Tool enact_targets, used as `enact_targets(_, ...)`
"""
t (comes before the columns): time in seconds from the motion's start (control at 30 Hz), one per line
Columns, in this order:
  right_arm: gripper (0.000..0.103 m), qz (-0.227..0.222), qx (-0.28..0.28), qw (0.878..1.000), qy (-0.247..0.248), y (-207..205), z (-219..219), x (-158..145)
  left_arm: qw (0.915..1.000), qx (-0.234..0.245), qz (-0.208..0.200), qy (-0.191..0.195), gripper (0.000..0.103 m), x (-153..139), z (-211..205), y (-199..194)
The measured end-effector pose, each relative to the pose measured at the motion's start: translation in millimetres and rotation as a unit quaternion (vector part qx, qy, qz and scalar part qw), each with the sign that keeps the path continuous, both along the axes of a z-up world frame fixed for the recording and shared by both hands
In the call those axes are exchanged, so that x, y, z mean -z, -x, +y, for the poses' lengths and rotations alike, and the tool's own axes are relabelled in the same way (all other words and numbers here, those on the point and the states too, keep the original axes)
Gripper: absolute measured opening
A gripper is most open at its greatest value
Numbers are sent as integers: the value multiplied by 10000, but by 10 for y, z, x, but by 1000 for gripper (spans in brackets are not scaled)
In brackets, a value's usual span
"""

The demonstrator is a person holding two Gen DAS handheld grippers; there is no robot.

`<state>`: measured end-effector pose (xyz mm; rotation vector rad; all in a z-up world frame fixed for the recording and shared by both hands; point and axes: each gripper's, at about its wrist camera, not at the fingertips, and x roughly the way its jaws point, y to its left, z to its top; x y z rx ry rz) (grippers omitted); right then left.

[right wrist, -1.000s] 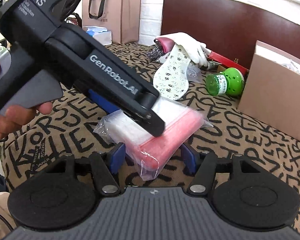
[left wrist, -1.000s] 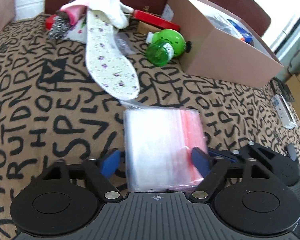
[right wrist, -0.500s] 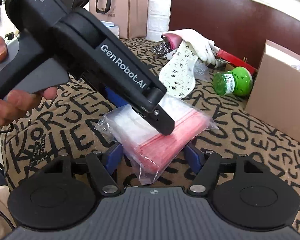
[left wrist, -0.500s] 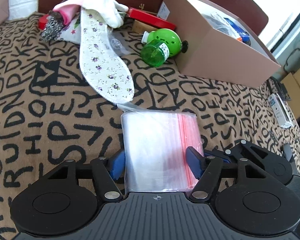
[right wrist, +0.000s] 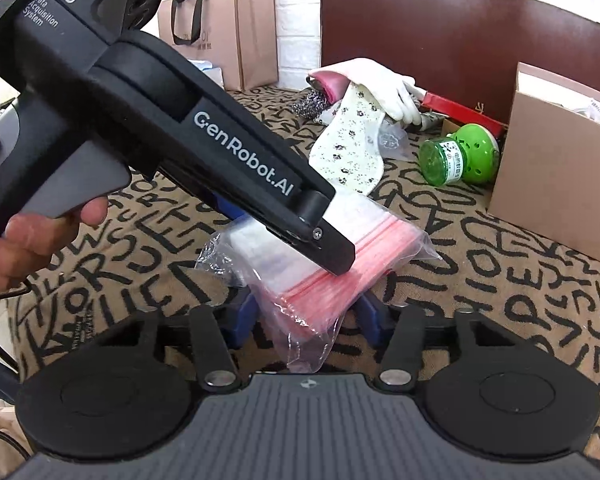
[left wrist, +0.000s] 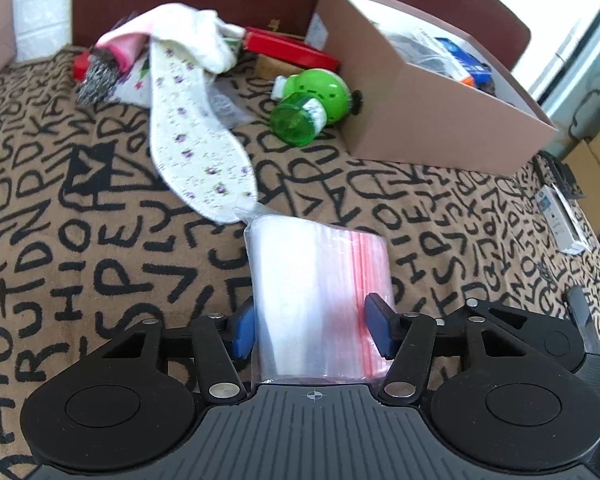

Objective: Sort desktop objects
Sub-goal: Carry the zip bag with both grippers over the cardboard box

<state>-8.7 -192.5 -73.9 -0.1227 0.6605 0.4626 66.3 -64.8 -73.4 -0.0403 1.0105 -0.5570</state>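
Observation:
A pack of clear zip bags with red seal strips (left wrist: 318, 280) sits between my left gripper's (left wrist: 312, 332) blue fingers, which are shut on its sides. In the right wrist view the left gripper's black body (right wrist: 204, 152) lies across the same pack (right wrist: 340, 276). My right gripper (right wrist: 306, 322) has its blue fingers on either side of the pack's near end, with a gap on each side, so it is open. A brown cardboard box (left wrist: 428, 112) holding several items stands at the back right.
On the letter-patterned cloth (left wrist: 80, 240) lie a floral insole (left wrist: 196, 152), a white glove (left wrist: 204, 40), a steel scourer (left wrist: 96, 80), a green plastic device (left wrist: 312, 108) and a red box (left wrist: 288, 48). A paper bag (right wrist: 228, 32) stands behind.
The left gripper has closed in on the pack of bags and lifted it slightly towards the insole. The right gripper's fingers have narrowed around the pack's near end.

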Motion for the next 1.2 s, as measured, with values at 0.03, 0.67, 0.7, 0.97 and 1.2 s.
enact_targets(0.03,51,7,-17,10000,27,17,-10,-11,10000,38,-45,-10,58,-23,-31,23)
enact_targets(0.67,47,-1144,723,9908,5,27,-683,-830,9874,739,-1309,490,63,-1061,-939,-128)
enact_targets(0.7,47,-1197,773,9898,16,-9,-734,-867,9864,777,-1360,507,63,-1098,-995,-163)
enact_targets(0.97,47,-1423,1085,9838,93,-398,-1112,-1079,9812,936,-1551,660,64,-1286,-1483,-572)
enact_targets(1.2,47,-1542,1275,9796,172,-691,-1411,-1144,9791,1021,-1569,798,66,-1373,-1810,-997)
